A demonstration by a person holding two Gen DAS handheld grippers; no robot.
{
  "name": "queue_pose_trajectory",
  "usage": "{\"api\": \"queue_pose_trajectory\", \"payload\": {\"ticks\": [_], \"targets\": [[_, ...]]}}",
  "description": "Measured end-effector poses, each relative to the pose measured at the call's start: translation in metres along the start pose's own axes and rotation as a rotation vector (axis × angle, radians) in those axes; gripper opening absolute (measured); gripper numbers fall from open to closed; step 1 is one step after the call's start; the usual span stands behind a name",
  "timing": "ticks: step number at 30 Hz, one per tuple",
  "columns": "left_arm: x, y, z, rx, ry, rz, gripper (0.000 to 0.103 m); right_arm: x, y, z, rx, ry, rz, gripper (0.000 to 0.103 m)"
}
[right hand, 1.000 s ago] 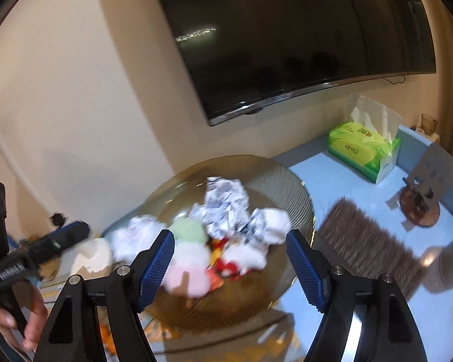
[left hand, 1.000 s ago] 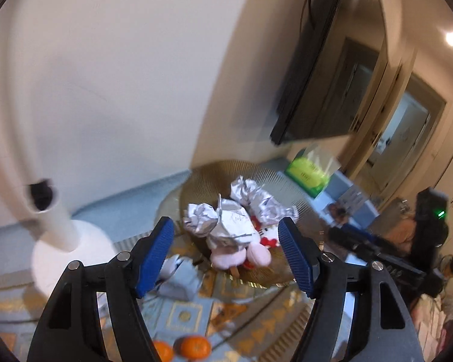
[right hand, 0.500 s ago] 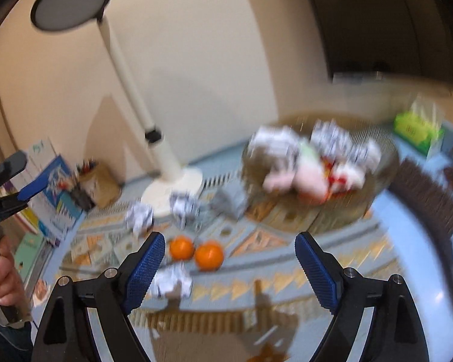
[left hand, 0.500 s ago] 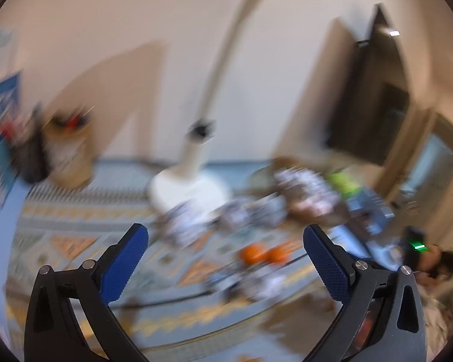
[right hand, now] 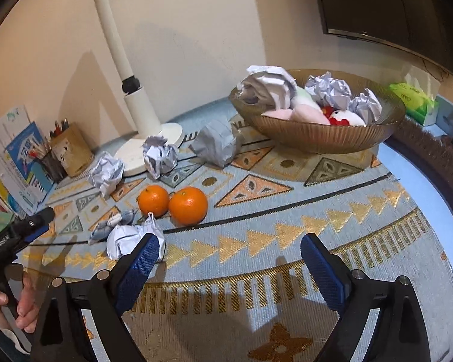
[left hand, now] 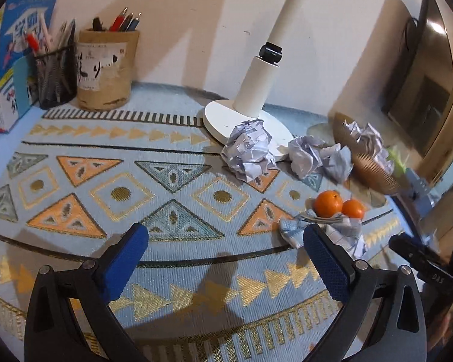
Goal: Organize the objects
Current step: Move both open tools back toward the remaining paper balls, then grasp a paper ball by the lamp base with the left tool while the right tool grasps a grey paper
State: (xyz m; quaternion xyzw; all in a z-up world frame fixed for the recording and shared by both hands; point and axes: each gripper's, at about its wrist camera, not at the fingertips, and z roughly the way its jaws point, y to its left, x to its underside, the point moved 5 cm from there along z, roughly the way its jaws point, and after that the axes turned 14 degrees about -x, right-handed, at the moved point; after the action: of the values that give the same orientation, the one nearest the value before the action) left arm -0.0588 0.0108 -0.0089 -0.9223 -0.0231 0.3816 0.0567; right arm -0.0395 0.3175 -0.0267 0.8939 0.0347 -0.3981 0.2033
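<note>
In right view: bowl (right hand: 317, 141) contents visible | left view: pen holders (left hand: 105, 69) visible

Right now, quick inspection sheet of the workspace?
Surface: patterned mat on a blue table.
Job's things: bowl holding crumpled paper and soft toys; two oranges on the mat.
Clutter: paper balls loose around the lamp base; one lies beside the oranges.
Grippers: left gripper and right gripper both open, empty, above the mat.
Cables: nothing seen.
Surroundings: pen holders, tissue box, wall TV.
</note>
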Motion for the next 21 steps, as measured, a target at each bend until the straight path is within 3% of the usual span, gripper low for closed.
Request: {"api": "queue_pose_trajectory", "payload": {"ticks": [4,8,10,13,17,21], "targets": [[0.0,-0.003,-0.003,-0.024,-0.02,0.019,0.102,0.001,0.003,0.004,0.014,0.016,-0.023,0.095],[-0.02,-0.013,-0.004,-0.127,-0.027,0.086,0.102,-0.006,-0.002,0.01,-0.018,0.066,0.008,0.095],[-0.04,-0.027,0.001,-0.094,-0.02,0.122,0.102,-0.021,-0.001,0.018,-0.065,0.132,0.041,0.095],[-0.061,-0.041,0.025,-0.052,-0.012,0.124,0.102,-0.055,0.001,0.031,-0.018,0.141,0.074,0.095],[-0.068,-0.049,0.065,-0.052,0.039,0.123,0.102,-0.087,-0.007,0.065,-0.015,0.061,0.106,0.095],[-0.072,-0.046,0.077,-0.047,0.013,0.085,0.102,-0.098,-0.02,0.103,-0.035,0.064,0.142,0.095]]}}
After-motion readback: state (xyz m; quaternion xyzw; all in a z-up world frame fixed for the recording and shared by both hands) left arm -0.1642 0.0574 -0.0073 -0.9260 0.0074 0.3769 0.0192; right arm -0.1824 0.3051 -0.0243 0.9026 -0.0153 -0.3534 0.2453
